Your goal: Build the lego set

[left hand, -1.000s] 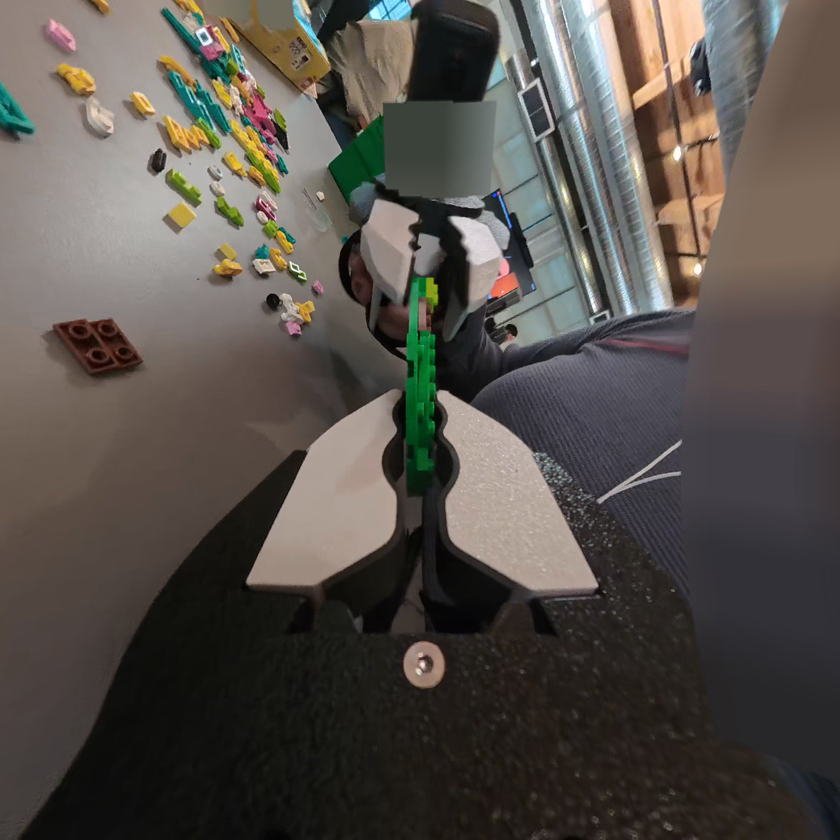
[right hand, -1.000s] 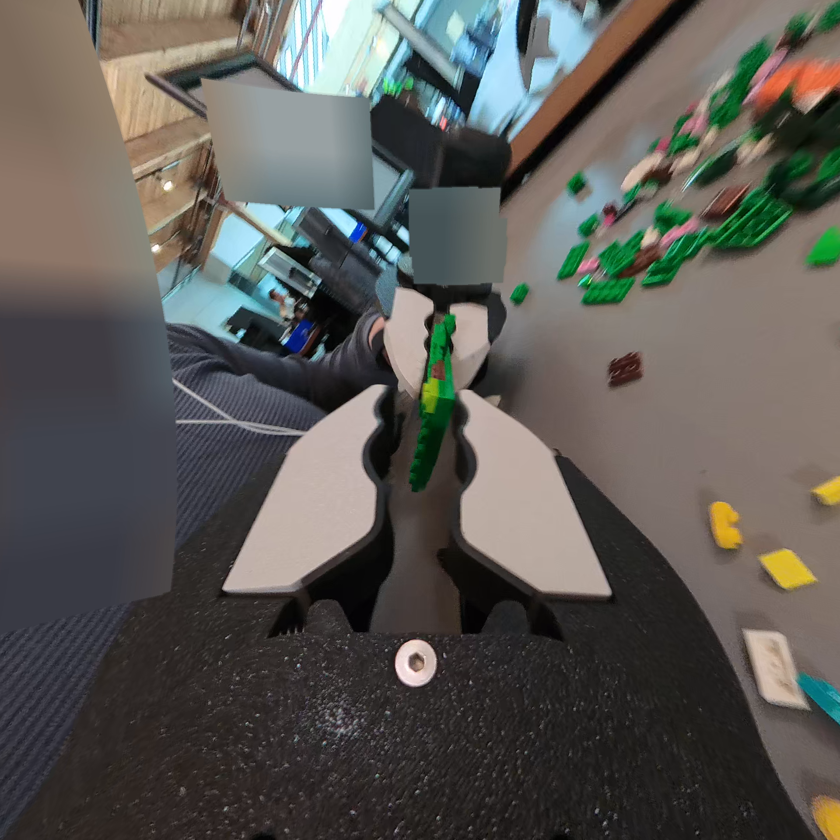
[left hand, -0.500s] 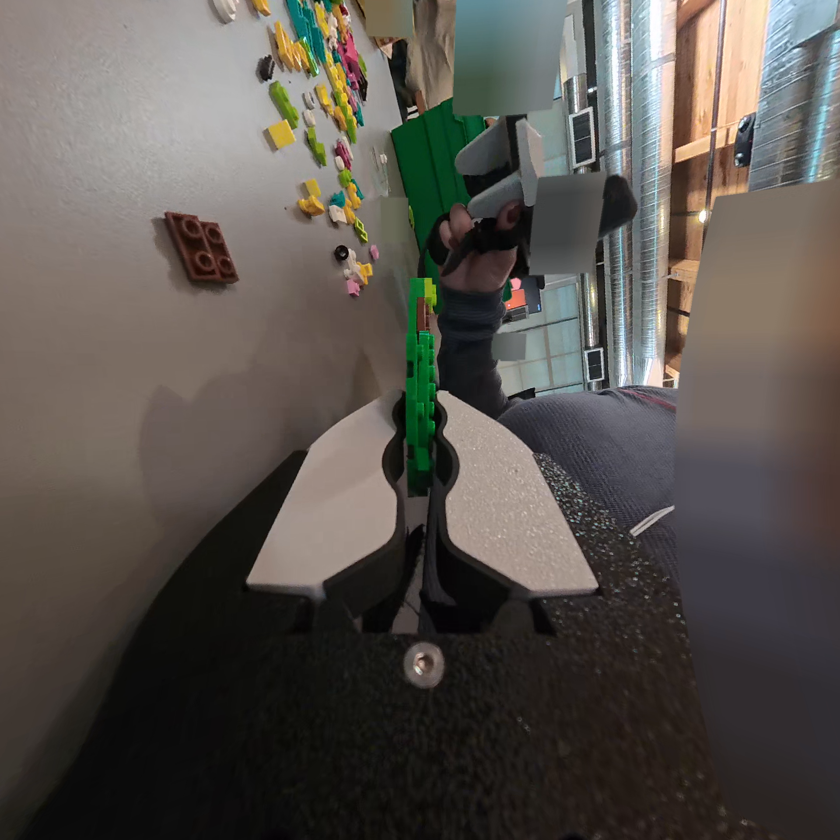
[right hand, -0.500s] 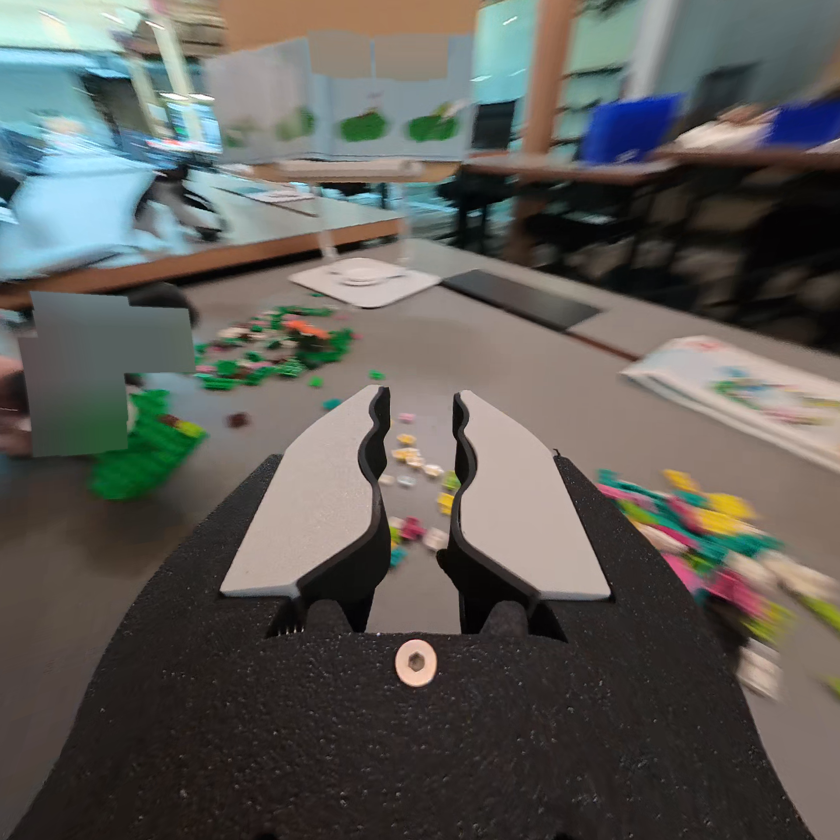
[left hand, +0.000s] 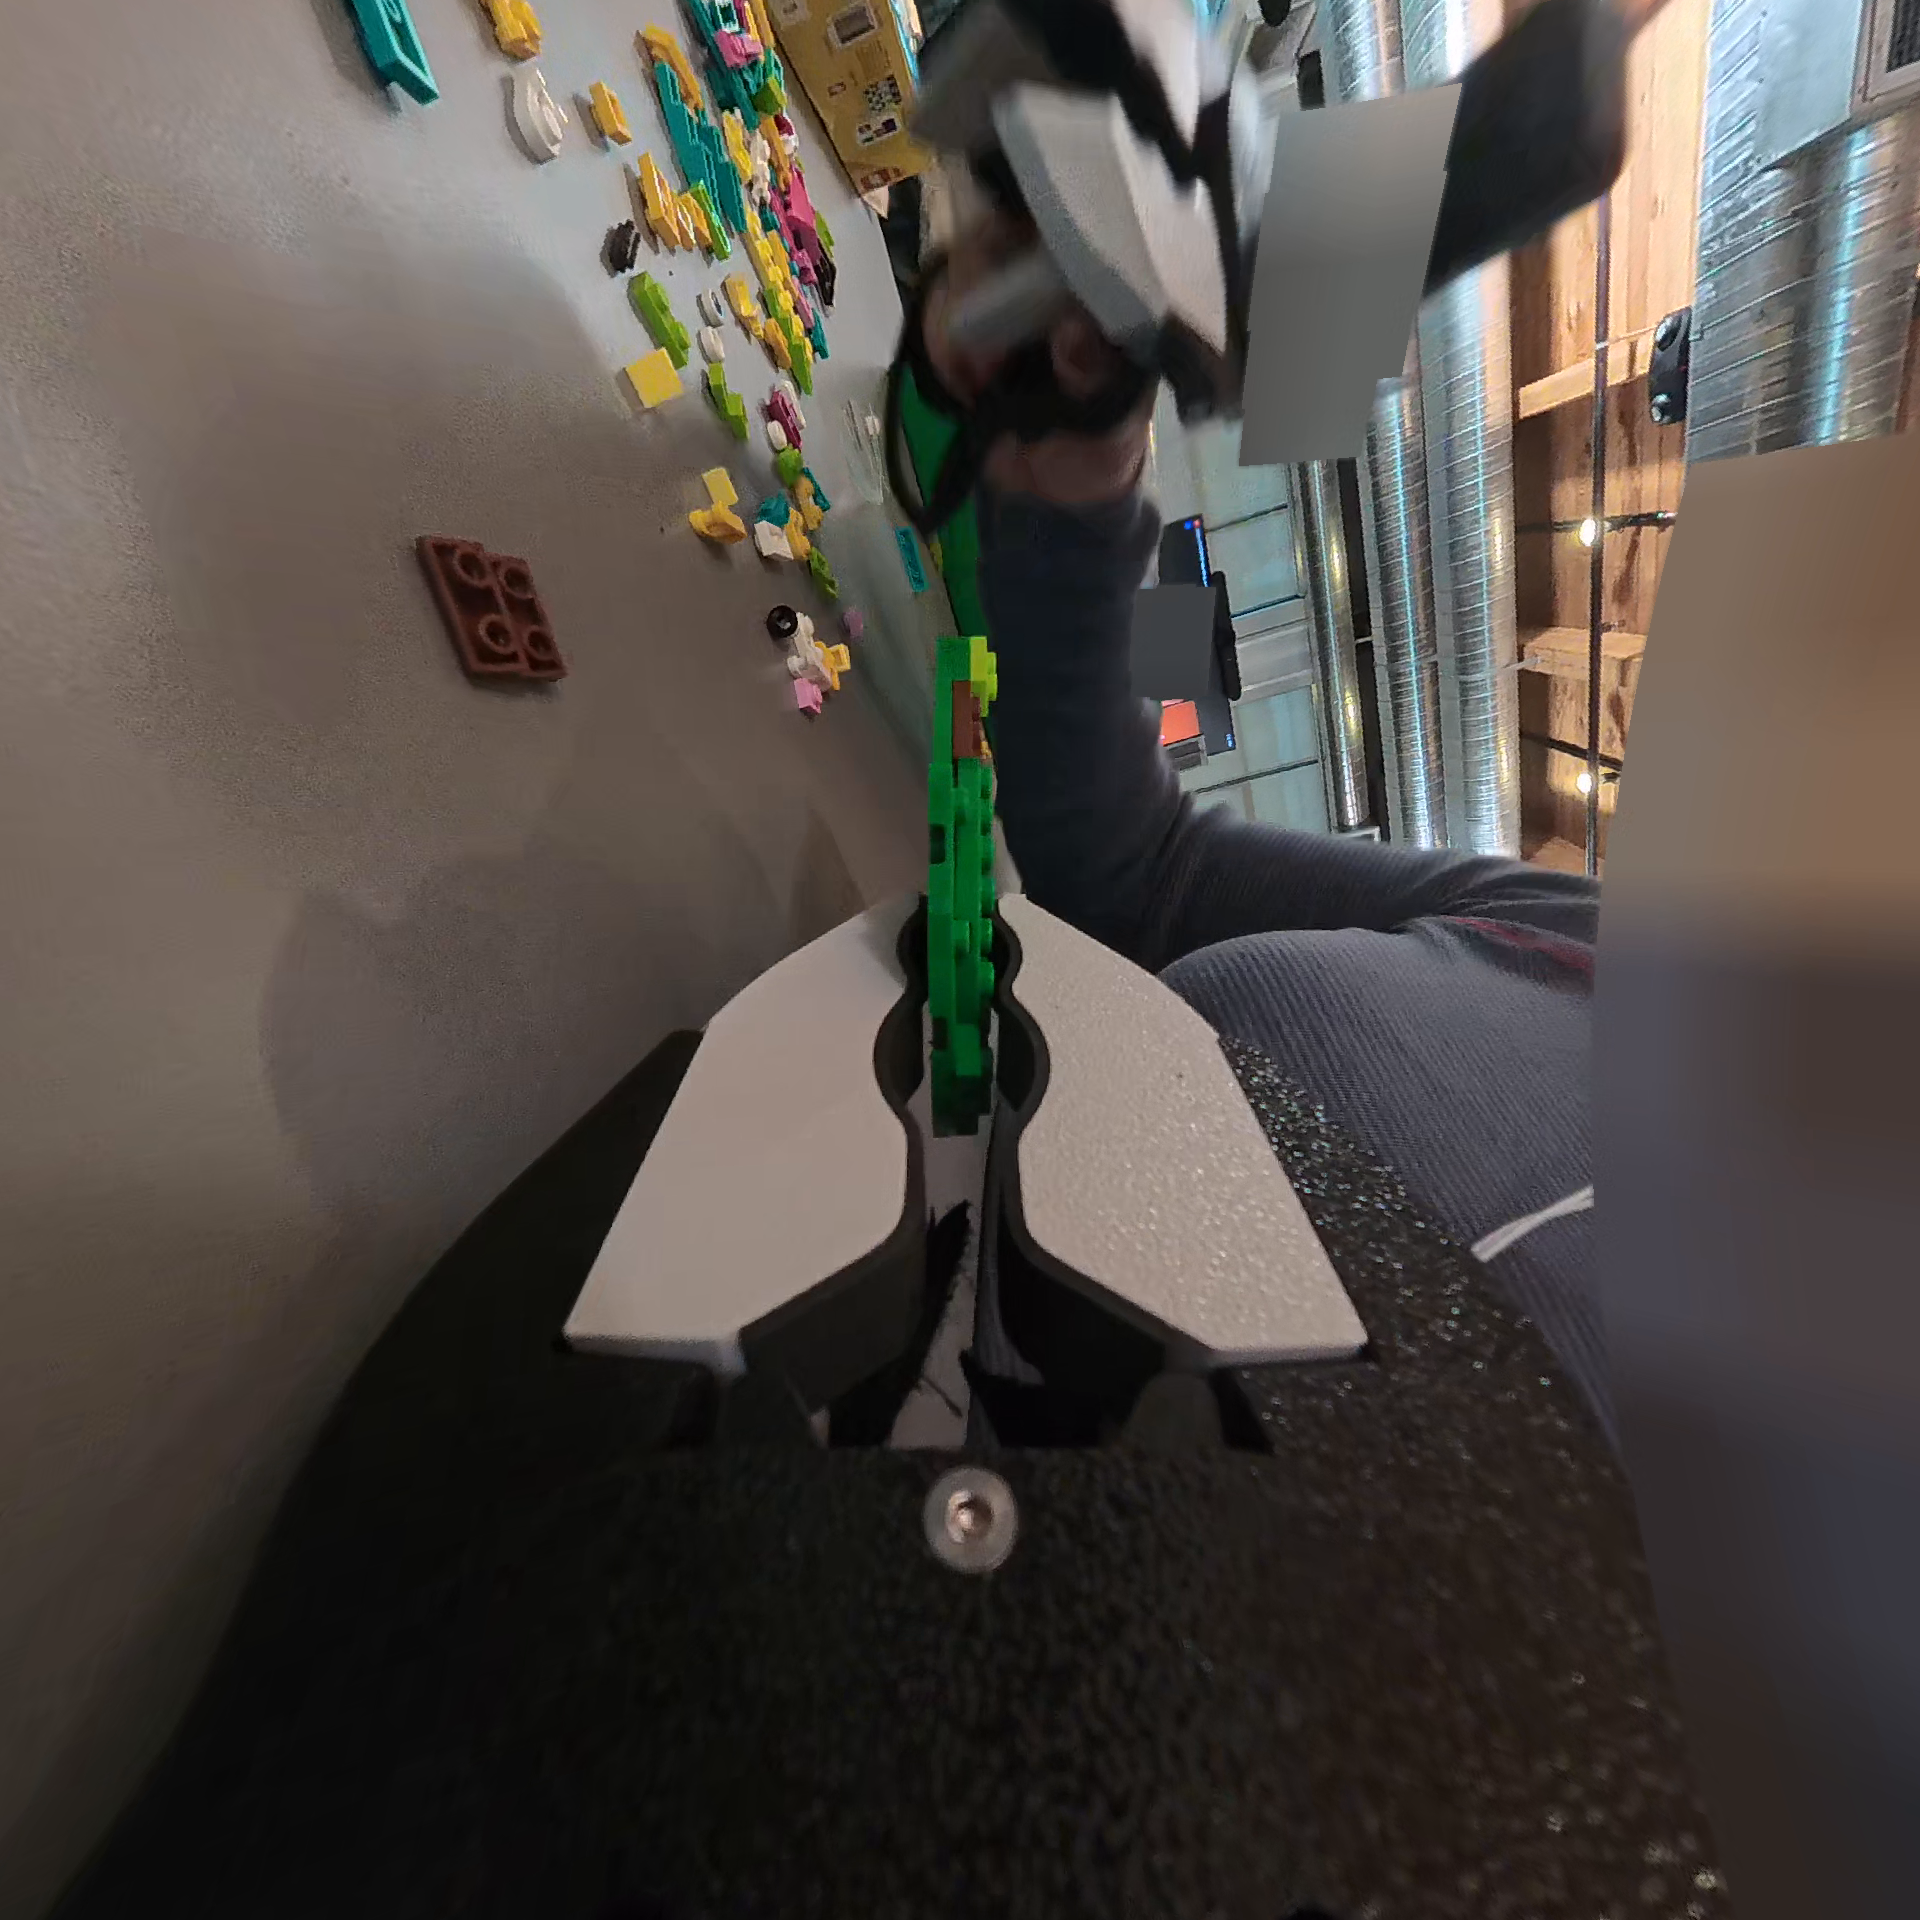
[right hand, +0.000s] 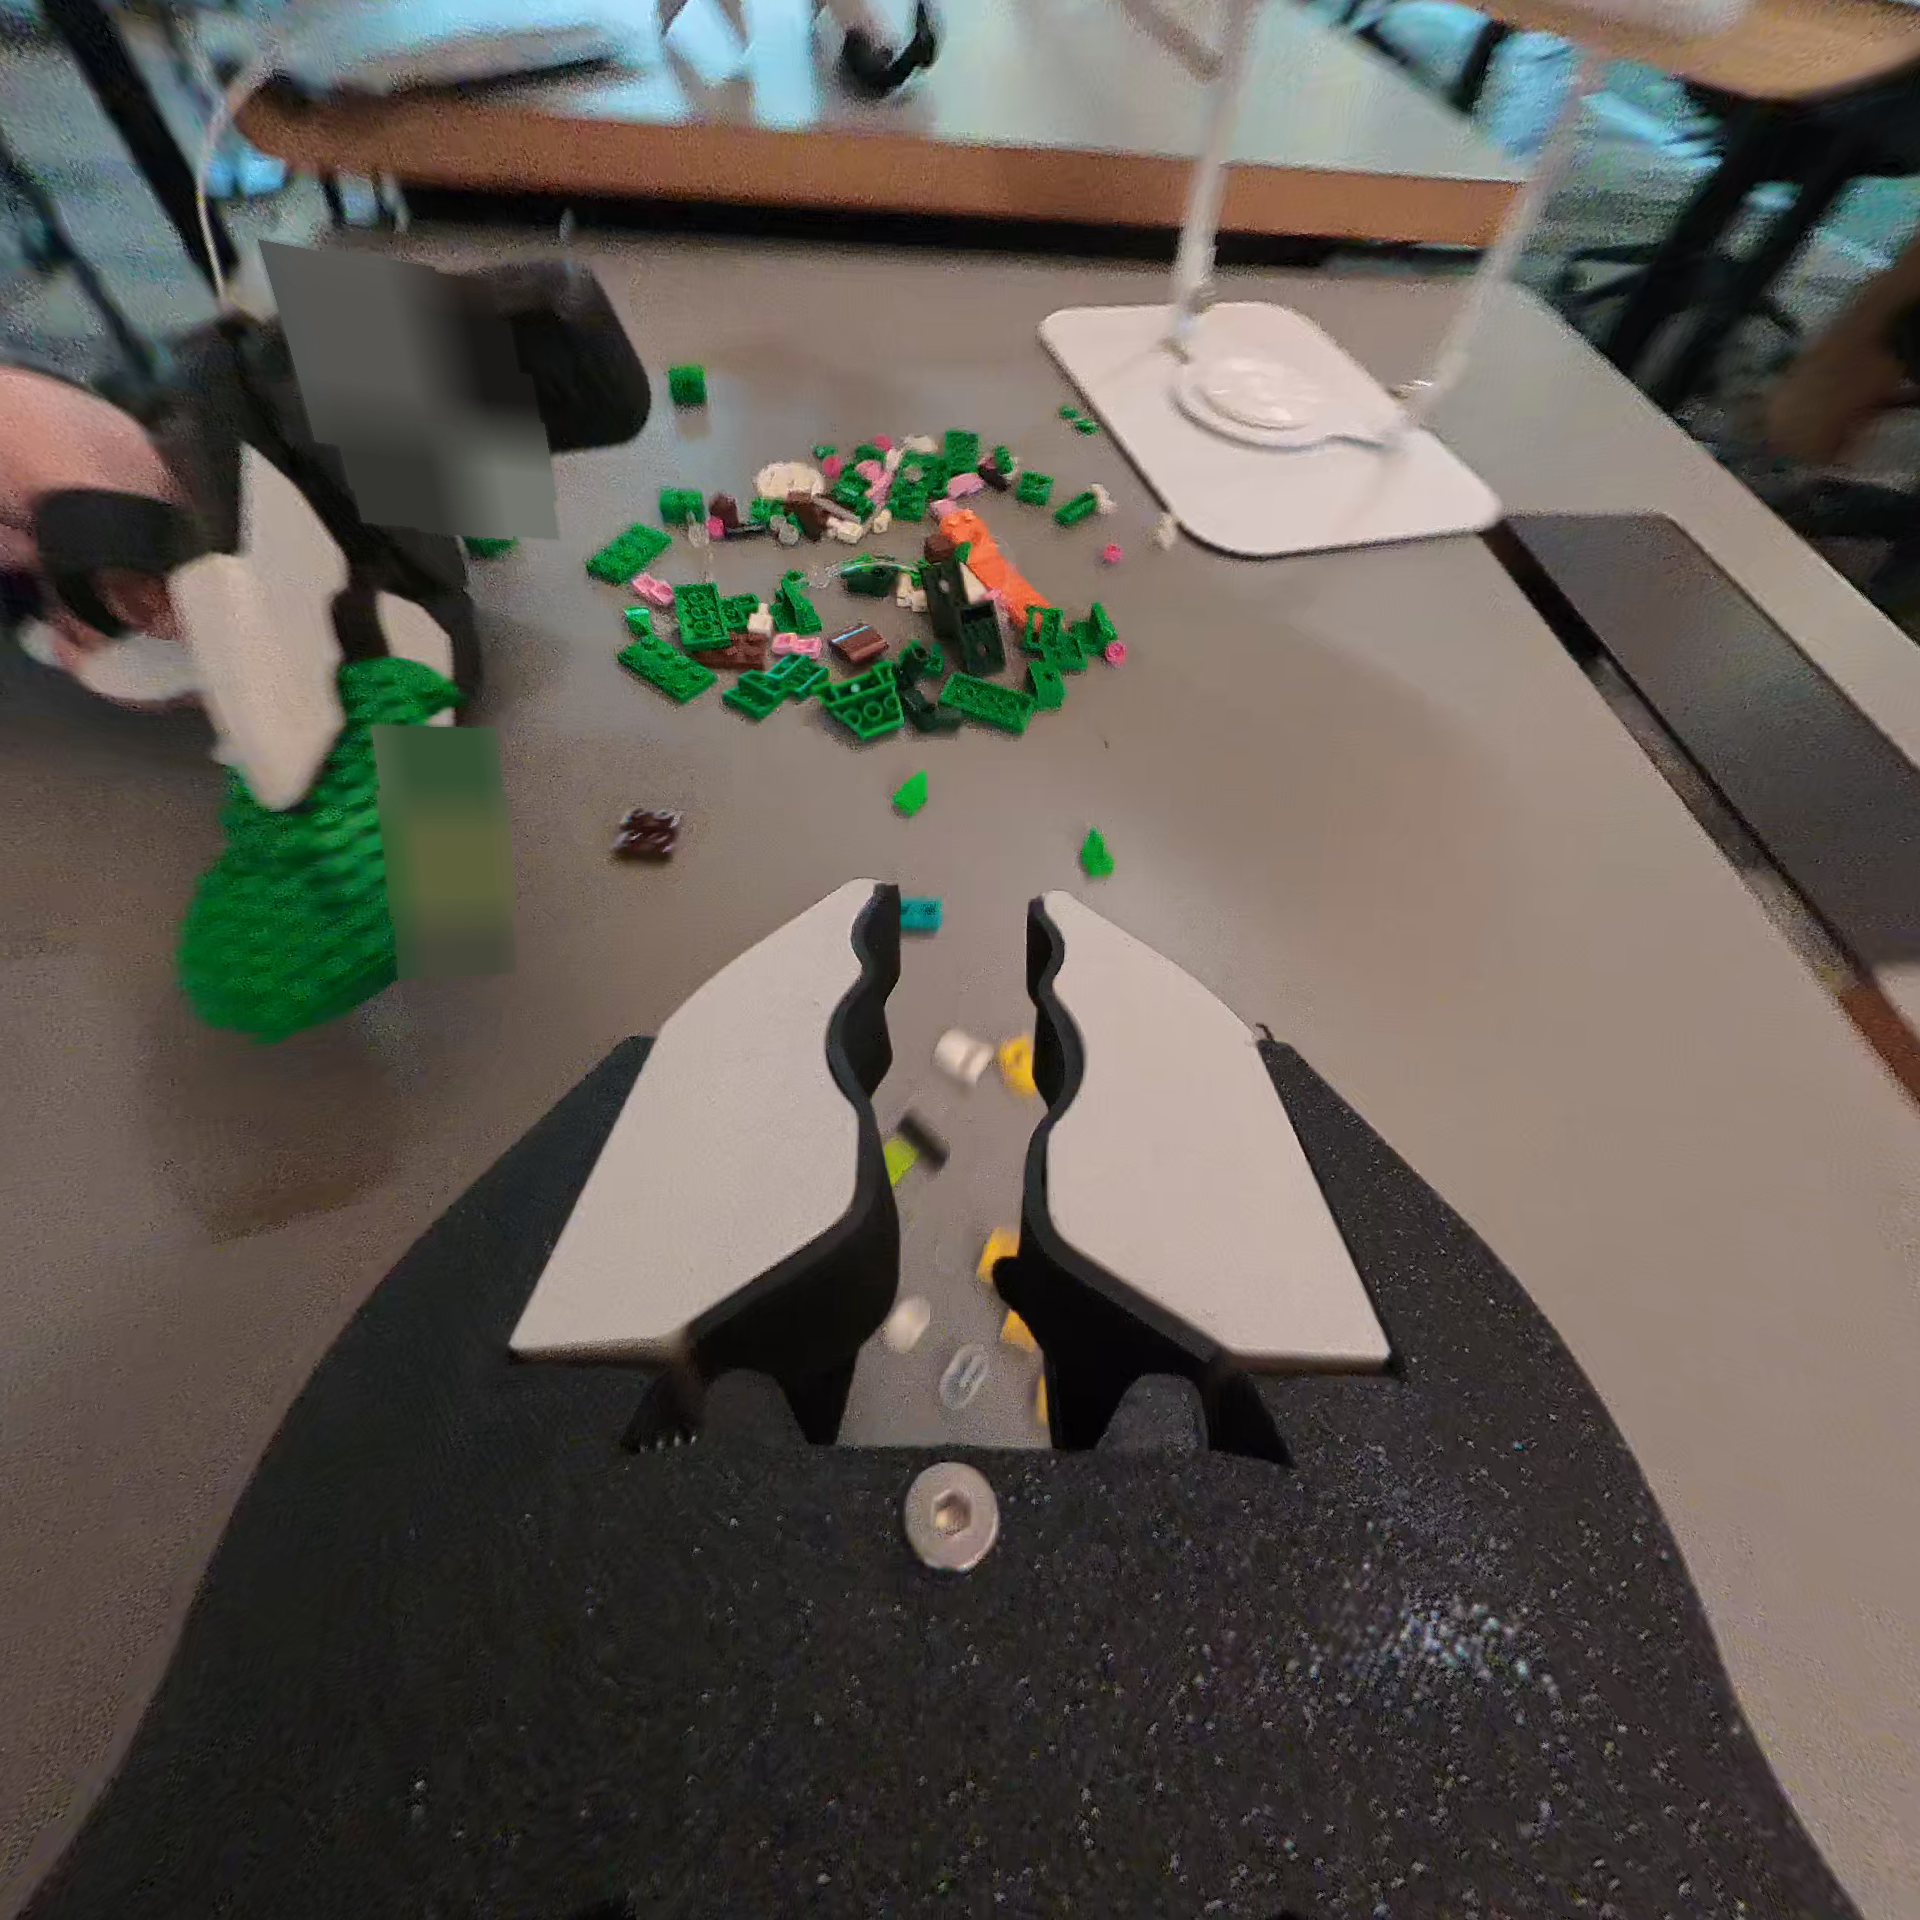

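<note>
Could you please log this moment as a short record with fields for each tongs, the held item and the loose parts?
left tongs: shut on green plate assembly
green plate assembly: held edge-on, off the grey table
right tongs: open, empty, above small loose pieces
brown plate: lying alone on table
green brick pile: ahead of right tongs
white stand base: far right of the pile

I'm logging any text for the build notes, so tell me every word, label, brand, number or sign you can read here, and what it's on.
Nothing here reads clearly.
Yellow box, top of the left wrist view: print and square code patches, too small and tilted to read.
Small teal tile: dark marks, too blurred to read.
Green build held in the left jaws: no writing visible.
</note>
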`<state>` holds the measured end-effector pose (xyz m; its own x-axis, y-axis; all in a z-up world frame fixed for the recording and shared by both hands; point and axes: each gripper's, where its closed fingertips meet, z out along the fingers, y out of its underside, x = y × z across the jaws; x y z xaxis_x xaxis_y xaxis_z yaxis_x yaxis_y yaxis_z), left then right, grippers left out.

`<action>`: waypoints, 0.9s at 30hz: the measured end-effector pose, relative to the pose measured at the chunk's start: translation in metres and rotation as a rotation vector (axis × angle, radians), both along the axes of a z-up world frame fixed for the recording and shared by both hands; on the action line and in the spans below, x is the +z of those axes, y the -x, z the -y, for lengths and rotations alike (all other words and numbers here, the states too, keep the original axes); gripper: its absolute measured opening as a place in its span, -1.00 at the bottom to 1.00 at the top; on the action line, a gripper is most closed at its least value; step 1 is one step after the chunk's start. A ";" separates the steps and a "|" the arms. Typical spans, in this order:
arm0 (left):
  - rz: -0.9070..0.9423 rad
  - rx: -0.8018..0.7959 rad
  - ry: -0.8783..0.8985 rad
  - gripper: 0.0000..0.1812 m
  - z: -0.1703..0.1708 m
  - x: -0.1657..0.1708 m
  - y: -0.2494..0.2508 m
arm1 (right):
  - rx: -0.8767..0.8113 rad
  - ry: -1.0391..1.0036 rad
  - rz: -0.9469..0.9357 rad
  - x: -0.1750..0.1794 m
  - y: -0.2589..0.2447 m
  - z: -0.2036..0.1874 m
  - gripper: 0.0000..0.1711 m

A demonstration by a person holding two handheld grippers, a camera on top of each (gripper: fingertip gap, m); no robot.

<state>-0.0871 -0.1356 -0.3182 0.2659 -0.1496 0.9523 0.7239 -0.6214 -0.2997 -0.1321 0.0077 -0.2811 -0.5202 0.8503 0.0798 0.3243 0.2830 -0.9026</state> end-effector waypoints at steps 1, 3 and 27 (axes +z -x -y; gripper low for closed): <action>-0.007 0.004 0.005 -0.91 0.000 -0.001 0.000 | 0.062 -0.047 0.023 -0.003 0.021 0.007 -0.74; -0.021 0.016 0.027 -0.91 -0.001 -0.005 0.002 | 0.185 -0.101 0.082 -0.011 0.062 0.021 -0.74; 0.032 0.008 -0.018 -0.91 0.001 0.004 0.003 | 0.601 -0.426 0.346 -0.083 0.187 0.038 -0.92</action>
<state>-0.0902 -0.1365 -0.3146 0.2369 -0.1650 0.9574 0.7385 -0.6098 -0.2878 -0.3190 -0.0303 -0.3638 -0.9326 0.3510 0.0844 0.2486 0.7940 -0.5547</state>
